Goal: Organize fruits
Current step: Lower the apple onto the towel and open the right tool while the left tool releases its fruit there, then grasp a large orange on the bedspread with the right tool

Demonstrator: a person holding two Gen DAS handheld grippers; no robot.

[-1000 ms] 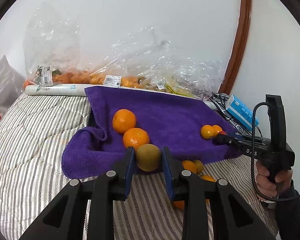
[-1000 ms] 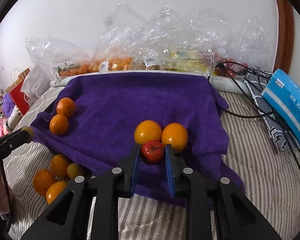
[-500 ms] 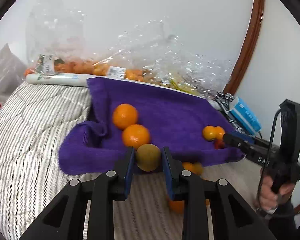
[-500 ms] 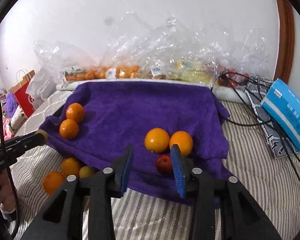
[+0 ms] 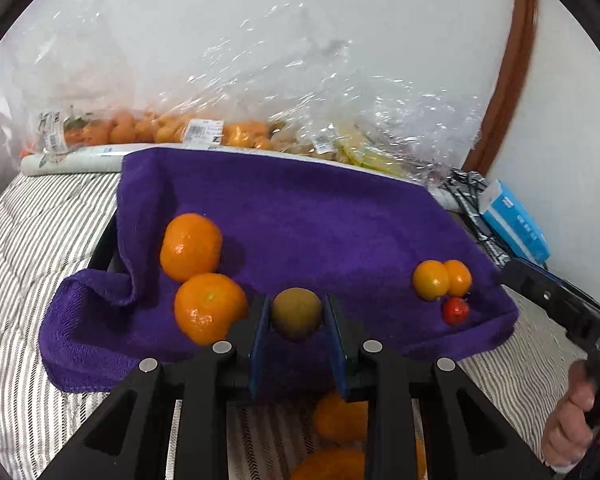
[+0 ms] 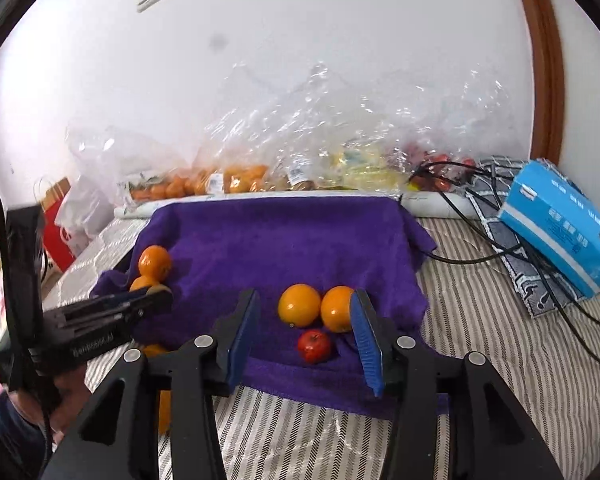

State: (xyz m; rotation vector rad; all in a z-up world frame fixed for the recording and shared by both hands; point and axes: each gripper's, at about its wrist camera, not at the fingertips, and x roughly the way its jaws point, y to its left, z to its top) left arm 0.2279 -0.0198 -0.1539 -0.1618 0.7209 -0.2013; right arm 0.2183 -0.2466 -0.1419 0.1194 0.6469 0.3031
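My left gripper [image 5: 296, 320] is shut on a brown-green kiwi [image 5: 296, 312], held over the front edge of the purple towel [image 5: 320, 224]. Two large oranges [image 5: 191, 246] lie on the towel's left. Two small oranges [image 5: 440, 280] and a small red fruit [image 5: 455, 311] lie at its right. In the right wrist view my right gripper [image 6: 306, 336] is open and empty, just behind the red fruit [image 6: 314, 345] and the two oranges [image 6: 300, 305]. The left gripper [image 6: 140, 304] also shows there at the left.
Loose oranges [image 5: 340, 420] lie on the striped bed below the towel's front edge. Clear plastic bags of fruit [image 6: 260, 168] line the wall at the back. A blue box [image 6: 560, 220] and black cables [image 6: 500, 256] lie at the right.
My right gripper opened, let go of the red fruit on the towel and drew back. My left gripper moved forward over the towel with the kiwi.
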